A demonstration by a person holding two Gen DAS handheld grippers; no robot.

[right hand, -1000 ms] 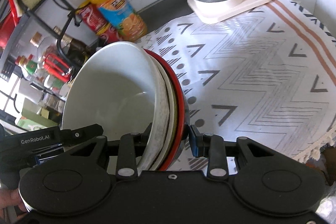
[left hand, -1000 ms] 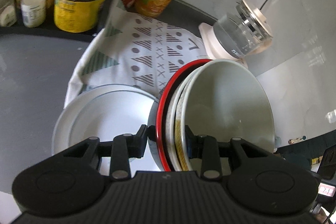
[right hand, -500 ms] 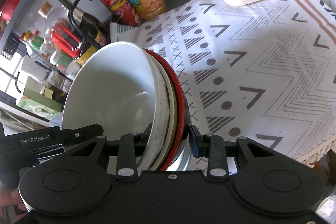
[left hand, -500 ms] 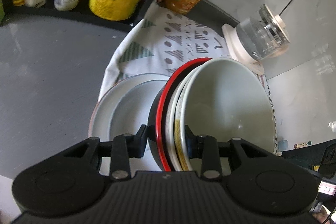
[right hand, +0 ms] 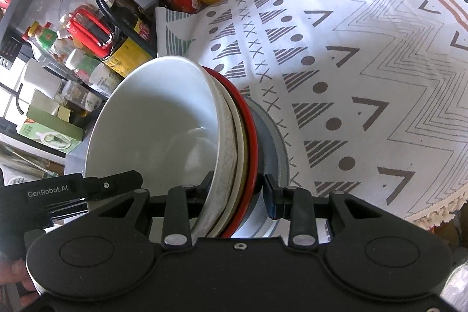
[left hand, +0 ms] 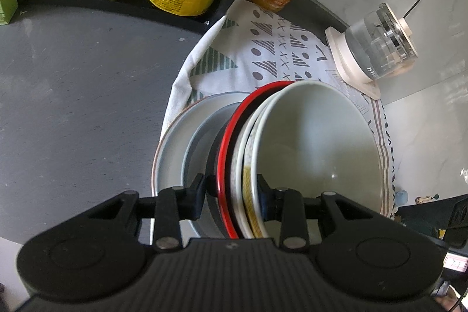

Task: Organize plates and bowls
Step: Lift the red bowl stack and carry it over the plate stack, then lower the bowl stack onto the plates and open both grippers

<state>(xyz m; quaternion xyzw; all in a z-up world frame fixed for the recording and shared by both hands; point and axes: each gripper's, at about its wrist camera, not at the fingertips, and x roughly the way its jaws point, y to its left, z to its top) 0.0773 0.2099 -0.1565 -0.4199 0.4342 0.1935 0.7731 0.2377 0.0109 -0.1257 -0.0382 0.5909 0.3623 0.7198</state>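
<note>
Nested bowl stack, white bowl innermost, red-rimmed outermost, at frame centre over the grey plates; left gripper and right gripper jaws each pinching opposite rims; risk: uneven lowering may slip bowls or chip plates.

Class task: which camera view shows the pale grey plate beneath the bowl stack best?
The left wrist view: the pale grey plate shows its broad rim and well left of the stack of nested bowls. The right wrist view shows only a sliver behind the stack.
</note>
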